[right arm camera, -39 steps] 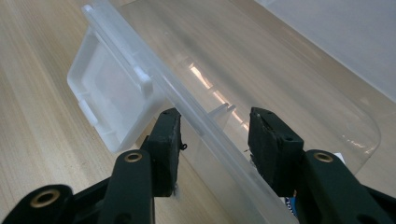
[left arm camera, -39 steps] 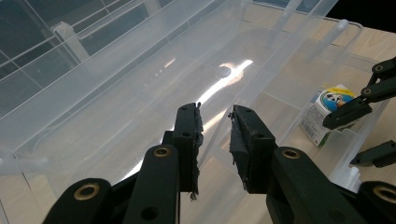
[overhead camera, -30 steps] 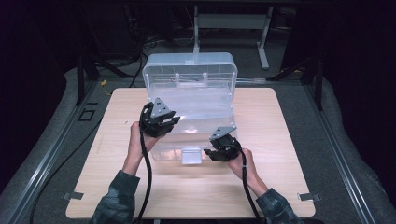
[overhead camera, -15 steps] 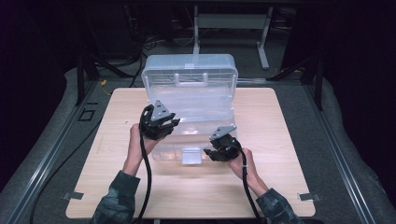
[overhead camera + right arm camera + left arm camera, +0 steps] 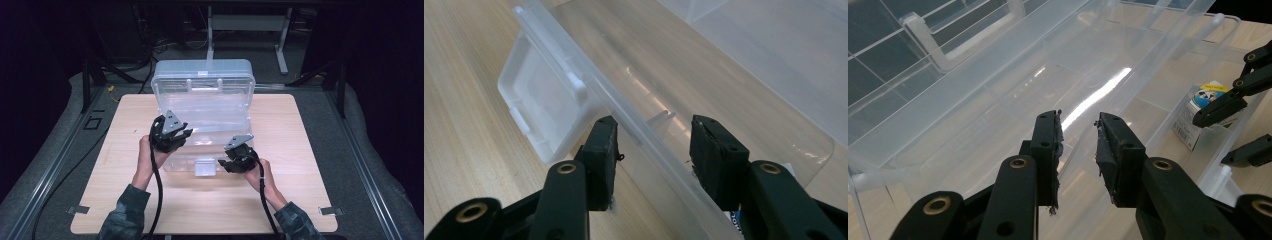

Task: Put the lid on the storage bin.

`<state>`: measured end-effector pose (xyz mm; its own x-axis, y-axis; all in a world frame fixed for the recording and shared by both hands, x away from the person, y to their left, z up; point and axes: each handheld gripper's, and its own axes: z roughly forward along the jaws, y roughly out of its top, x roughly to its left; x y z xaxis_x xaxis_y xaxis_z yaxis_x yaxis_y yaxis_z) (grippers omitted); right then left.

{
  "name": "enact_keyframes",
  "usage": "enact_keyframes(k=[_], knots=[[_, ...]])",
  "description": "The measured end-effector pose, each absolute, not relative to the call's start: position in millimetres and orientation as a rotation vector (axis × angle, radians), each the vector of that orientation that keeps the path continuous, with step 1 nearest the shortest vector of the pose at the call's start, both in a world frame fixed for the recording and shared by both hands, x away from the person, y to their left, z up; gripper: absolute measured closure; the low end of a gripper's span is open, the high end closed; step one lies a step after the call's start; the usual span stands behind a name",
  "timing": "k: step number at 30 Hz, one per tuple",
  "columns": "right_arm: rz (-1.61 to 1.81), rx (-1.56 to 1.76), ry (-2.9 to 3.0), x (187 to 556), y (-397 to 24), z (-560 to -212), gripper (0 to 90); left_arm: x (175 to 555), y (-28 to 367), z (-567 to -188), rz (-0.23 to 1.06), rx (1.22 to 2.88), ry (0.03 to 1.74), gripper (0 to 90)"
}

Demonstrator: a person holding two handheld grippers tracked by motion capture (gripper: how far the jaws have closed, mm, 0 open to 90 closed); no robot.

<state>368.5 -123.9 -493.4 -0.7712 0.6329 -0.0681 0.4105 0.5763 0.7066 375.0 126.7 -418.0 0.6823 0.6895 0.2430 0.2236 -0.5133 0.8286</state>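
Grippers at the front edge of an open clear plastic box in the centre of the high view, on the wooden table.

Left gripper sits left of centre in the high view over the box's left front part; in its own view the jaws stand a little apart with nothing pressed between them, above the clear floor of the box. Right gripper, lower right of centre, straddles the box's front wall, one jaw outside and one inside, gaps showing on both sides so the pads do not press it. Front latch hangs down at the upper left of the right gripper view. Small printed carton lies inside the box at the right of the left gripper view. The lid stands raised behind.
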Motion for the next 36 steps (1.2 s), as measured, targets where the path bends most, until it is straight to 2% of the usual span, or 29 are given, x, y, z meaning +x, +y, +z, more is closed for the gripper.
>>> enact_keyframes(k=[10, 17, 29, 36], knots=[[1.015, 0.858, 2.492, 368, -126, -492, 54.6, 373, 126, -420, 0.731, 2.072, 0.696, 70.0], [1.028, 0.890, 2.490, 367, -133, -487, 50.7, 373, 126, -420, 0.731, 2.072, 0.693, 70.0], [1.113, 0.837, 2.435, 347, -142, -445, 51.2, 372, 126, -420, 0.726, 2.071, 0.696, 70.0], [1.214, 0.837, 2.371, 350, -149, -417, 51.4, 371, 126, -421, 0.726, 2.068, 0.699, 70.0]])
